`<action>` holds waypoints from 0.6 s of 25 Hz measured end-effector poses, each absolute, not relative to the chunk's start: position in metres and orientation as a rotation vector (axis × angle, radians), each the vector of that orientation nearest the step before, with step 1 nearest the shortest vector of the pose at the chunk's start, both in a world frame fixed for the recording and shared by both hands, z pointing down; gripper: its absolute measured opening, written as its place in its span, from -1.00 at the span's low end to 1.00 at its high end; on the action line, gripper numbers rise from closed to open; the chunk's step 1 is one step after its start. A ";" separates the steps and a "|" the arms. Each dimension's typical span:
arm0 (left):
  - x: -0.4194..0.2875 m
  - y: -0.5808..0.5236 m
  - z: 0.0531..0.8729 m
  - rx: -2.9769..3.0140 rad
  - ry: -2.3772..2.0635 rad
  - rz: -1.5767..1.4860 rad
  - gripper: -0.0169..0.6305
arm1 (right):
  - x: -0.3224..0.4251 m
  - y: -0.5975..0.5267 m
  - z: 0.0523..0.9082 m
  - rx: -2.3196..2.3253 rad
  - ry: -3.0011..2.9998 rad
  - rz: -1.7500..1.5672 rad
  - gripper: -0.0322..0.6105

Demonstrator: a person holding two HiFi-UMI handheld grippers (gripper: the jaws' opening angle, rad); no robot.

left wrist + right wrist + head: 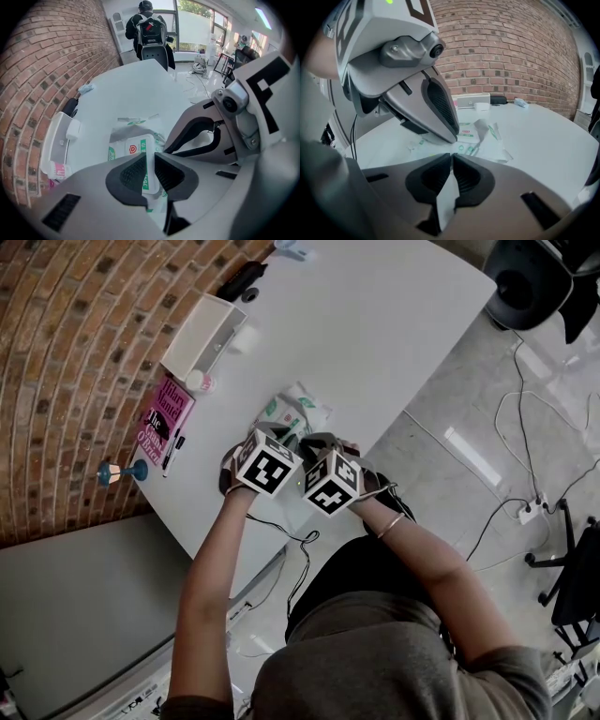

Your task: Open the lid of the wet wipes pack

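Left tongs (149,163), pointed steeply down: jaws drawn narrow, pads pressing from both sides on the lid (136,148), a white flap with a red badge and green print. The flap stands on edge in the gap and runs away from the jaws toward the pack (123,136). It looks partly raised from the pack's top rather than flat, though the far end where it joins cannot be made out. The grip falls on the flap's free edge, which suits a peel, since a pull from there would lift the flap back along its length.

Right tongs (451,163), at a shallower slope and just right of the left pair: jaws nearly together, clamped on a white strip (445,199) that passes through the gap. The strip is most likely the near end of the pack's film, but the join is hidden behind the jaws. On that reading this hand acts as the anchor, so that the light pack is not dragged up along with the lid.

The two marker cubes sit side by side, almost touching, because both grips fall on one small object.

The pack lies on the white desk (375,334), close to its near edge and directly before the person, with its far end free of both tongs. Well apart, along the desk's left side by the brick wall, are a white tray (225,326), a small bottle (200,382) and a pink book (166,416); none is involved.

Judged state of the task: lid gripped and perhaps started, not yet folded open.
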State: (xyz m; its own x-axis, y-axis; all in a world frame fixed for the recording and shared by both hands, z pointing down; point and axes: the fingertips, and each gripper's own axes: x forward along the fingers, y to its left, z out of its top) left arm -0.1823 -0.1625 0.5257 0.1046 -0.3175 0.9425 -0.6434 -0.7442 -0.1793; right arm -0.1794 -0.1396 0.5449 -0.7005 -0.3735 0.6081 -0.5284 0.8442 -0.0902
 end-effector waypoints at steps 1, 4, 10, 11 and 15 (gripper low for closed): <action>-0.182 -0.163 0.525 2.110 -0.947 1.677 -0.74 | -0.179 -0.140 0.545 0.656 -2.424 0.343 -0.82; -0.182 -0.162 0.524 2.112 -0.943 1.640 -0.74 | -0.180 -0.139 0.546 0.650 -2.420 0.336 -0.84; -0.183 -0.160 0.526 2.101 -0.903 1.583 -0.74 | -0.180 -0.138 0.547 0.634 -2.414 0.315 -0.88; -0.183 -0.161 0.525 2.102 -0.897 1.570 -0.74 | -0.180 -0.138 0.547 0.632 -2.412 0.314 -0.88; -0.184 -0.162 0.524 2.107 -0.886 1.535 -0.74 | -0.180 -0.138 0.547 0.622 -2.404 0.324 -0.89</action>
State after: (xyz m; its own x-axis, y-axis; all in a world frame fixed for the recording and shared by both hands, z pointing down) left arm -0.1842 -0.1622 0.5241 0.2018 -0.2633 0.9434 -0.6854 -0.7260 -0.0560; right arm -0.1800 -0.1378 0.5473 -0.6923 -0.3530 0.6293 -0.5069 0.8587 -0.0759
